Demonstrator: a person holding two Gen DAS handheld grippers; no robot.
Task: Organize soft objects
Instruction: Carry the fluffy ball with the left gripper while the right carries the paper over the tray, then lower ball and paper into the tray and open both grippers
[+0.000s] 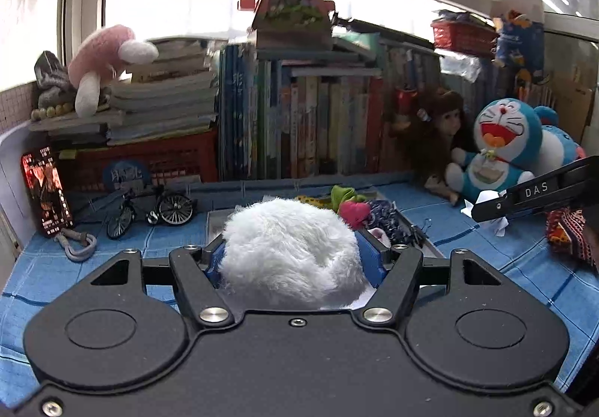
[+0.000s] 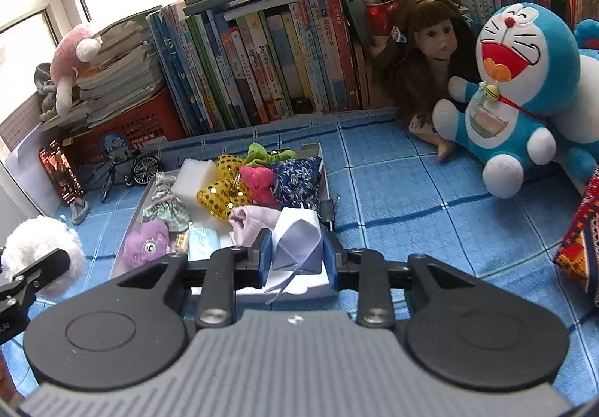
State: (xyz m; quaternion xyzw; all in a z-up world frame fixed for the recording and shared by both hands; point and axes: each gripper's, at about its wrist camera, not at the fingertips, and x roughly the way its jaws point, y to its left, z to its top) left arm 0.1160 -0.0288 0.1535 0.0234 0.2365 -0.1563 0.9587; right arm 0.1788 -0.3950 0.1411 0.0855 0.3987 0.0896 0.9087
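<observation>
The left gripper tilts gently downward, clamped on a round white fluffy ball with no clear long axis. The right gripper pitches steeply down over the near end of the tray, its blue pads pressing a folded white cloth, strings trailing toward the camera.

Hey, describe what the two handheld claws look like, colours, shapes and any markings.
Both claws are matte black, with two round discs at the base, angled link arms joined by silver screws, and blue pads on the fingers. The left claw has a smooth black body and "DAS" in pale letters on its side. The right claw has a grey ribbed body. No cables, hands or sleeves show.
</observation>
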